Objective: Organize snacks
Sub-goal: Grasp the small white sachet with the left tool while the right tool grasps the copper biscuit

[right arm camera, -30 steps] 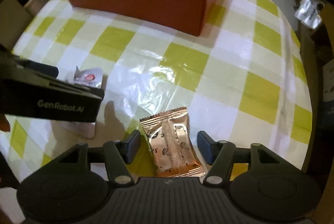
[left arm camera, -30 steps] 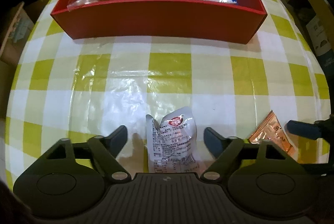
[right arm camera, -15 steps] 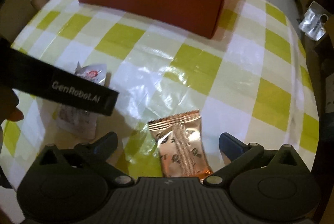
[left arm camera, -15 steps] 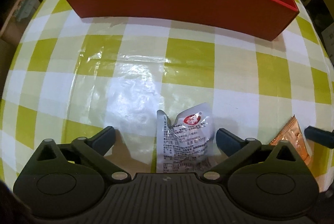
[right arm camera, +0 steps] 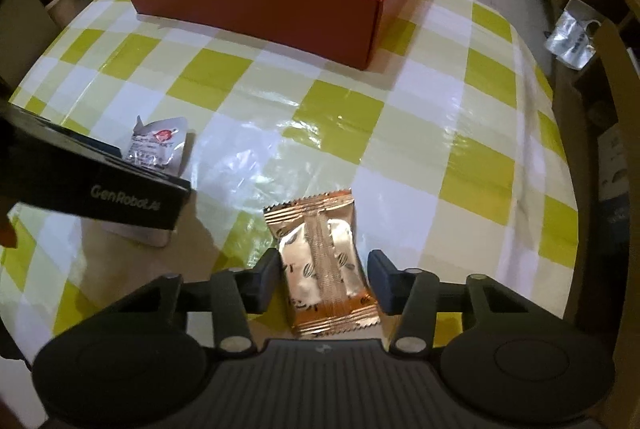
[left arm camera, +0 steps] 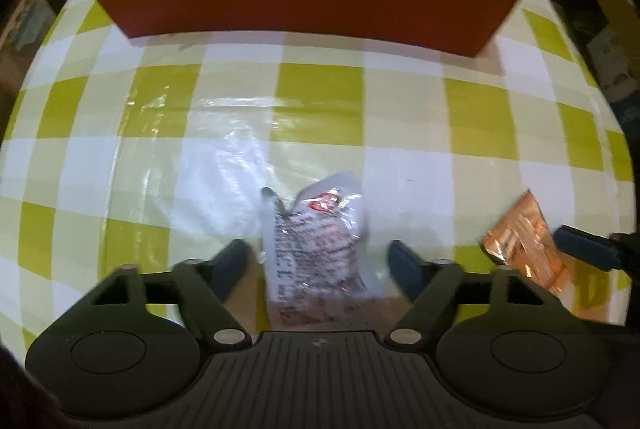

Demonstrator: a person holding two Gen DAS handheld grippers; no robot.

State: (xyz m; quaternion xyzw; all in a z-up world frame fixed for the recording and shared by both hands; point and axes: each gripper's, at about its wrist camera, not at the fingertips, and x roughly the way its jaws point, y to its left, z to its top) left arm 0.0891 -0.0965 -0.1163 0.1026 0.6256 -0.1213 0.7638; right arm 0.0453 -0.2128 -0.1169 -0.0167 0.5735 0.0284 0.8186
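Both sets of jaws narrowed since half a second ago, neither pinching yet. Left gripper (left arm camera: 320, 261): jaws spread, straddling white packet (left arm camera: 316, 249) flat on checked tablecloth (left arm camera: 320, 109); left pad close, right pad clear. Uneven closing likely to push packet sideways; slick film could crumple and slip. Right gripper (right arm camera: 322, 279): jaws nearly touching orange packet (right arm camera: 326, 265), same slip risk. Grippers near each other, could bump heading to red box (right arm camera: 256, 5), well apart at far edge

Yellow-and-white checked table (right arm camera: 336, 113), red box (right arm camera: 260, 9) at far side, white packet (right arm camera: 158, 143), copper packet (right arm camera: 324, 265) nearer
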